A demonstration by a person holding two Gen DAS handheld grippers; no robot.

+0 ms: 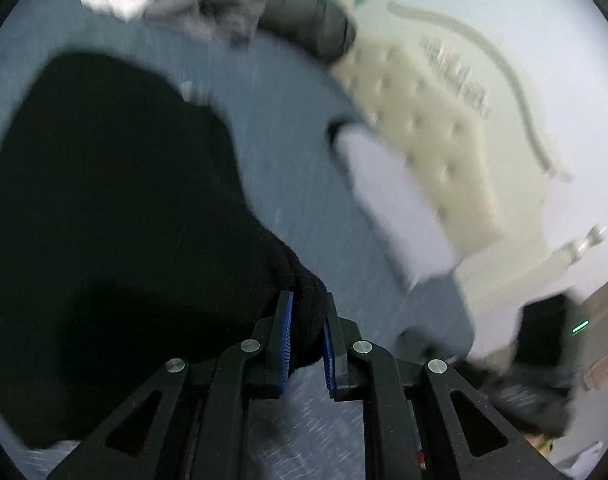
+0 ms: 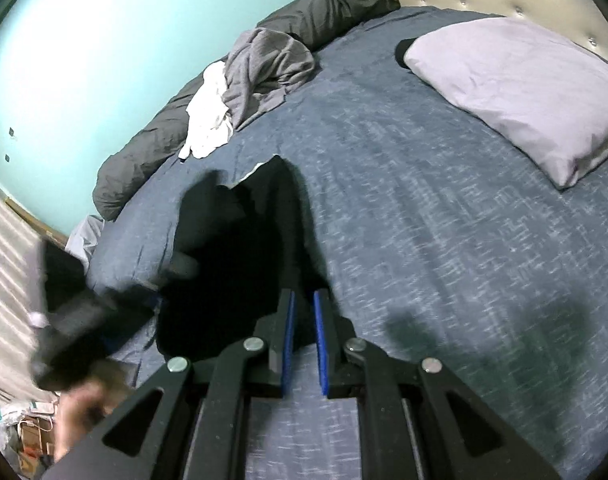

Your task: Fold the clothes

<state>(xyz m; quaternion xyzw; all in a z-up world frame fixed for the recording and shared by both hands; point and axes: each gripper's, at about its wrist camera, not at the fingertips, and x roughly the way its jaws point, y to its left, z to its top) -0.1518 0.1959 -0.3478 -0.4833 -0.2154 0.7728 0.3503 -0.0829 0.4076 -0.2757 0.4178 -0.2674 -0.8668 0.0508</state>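
Fingers (image 1: 288, 320) of both grippers (image 2: 302, 312) pinch a black, fuzzy garment (image 1: 116, 208), rumpled on the blue bed (image 2: 423, 220).

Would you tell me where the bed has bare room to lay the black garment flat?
The widest free stretch of blue bedspread lies between the black garment and the pillow. It is crowded along the far edge, where the grey garment, white cloth and dark rolled duvet sit.
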